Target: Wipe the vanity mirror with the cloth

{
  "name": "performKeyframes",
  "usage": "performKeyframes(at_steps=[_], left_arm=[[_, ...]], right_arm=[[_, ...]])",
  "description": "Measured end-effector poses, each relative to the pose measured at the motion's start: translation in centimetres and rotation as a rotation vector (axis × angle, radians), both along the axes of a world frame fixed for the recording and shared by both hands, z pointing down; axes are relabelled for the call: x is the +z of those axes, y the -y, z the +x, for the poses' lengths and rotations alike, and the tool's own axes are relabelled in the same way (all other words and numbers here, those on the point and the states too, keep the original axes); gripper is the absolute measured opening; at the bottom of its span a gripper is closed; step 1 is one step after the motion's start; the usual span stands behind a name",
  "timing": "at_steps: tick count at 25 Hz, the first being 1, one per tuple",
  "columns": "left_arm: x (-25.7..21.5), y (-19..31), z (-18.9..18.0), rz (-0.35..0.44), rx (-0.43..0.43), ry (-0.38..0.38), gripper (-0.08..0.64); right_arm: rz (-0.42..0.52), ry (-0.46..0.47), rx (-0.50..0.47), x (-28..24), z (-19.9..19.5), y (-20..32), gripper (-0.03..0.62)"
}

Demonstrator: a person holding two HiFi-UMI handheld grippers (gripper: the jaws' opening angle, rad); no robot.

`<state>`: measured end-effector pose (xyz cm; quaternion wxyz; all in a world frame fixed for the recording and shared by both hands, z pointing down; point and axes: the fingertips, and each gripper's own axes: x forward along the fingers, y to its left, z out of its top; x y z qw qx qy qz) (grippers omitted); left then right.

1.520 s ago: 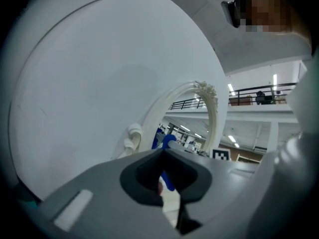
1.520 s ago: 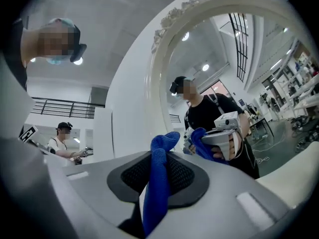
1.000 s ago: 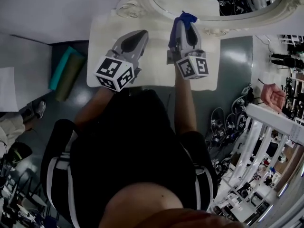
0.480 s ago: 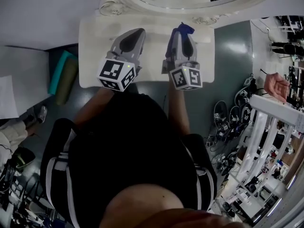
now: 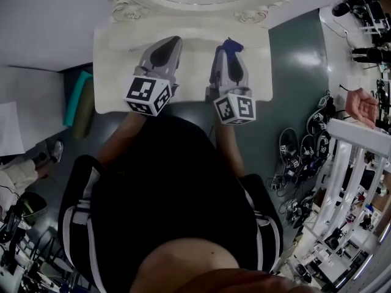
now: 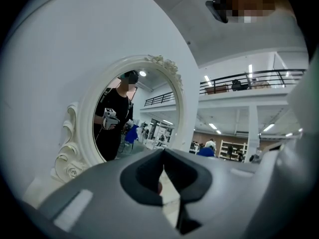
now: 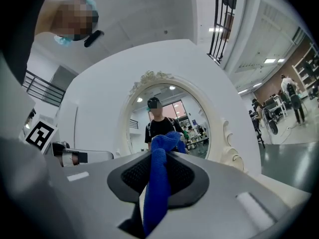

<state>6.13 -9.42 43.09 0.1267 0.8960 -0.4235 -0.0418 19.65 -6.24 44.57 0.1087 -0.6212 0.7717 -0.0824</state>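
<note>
Item, white vanity tabletop (image 5: 119, 66): lying below both grippers in the head view, with its far edge running under the mirror's base. Item, vanity mirror (image 6: 132, 111): an oval glass in an ornate white scrolled frame, standing upright at the back of the tabletop against a white wall and reflecting the person facing it. Item, left gripper (image 5: 166, 49): hovering over the tabletop short of the frame, its jaws lying together with nothing between them. Item, right gripper (image 5: 231, 52): hovering beside the left one and pointing at the mirror, its jaws pinching a fold of the cloth. Item, blue cloth (image 7: 160, 151): hanging as a narrow strip between the right jaws, with a small tuft poking past the tips and the whole of it apart from the glass, so wiping is judged not yet begun. Hazards, as judgement: only a little cloth is showing beyond the jaw tips, so pressing forward may be putting hard plastic on the glass and scuffing or smearing it. The pinch is taking a thin fold, so drag across the glass may be pulling the cloth loose. The mirror looks free-standing and the left gripper is not bracing it, so a firm push may be rocking or tipping it backward.
</note>
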Motion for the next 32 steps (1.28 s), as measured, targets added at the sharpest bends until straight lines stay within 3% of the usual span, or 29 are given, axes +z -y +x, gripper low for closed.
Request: performKeyframes(at_steps=[15, 32], left_arm=[[0.4, -3.2, 4.7, 0.011, 0.059, 0.056, 0.011], [0.3, -3.8, 4.4, 0.012, 0.041, 0.058, 0.011]], right_arm=[[0.003, 0.012, 0.036, 0.3, 3.5, -2.7, 0.071], [0.017, 0.009, -0.017, 0.3, 2.1, -2.5, 0.071]])
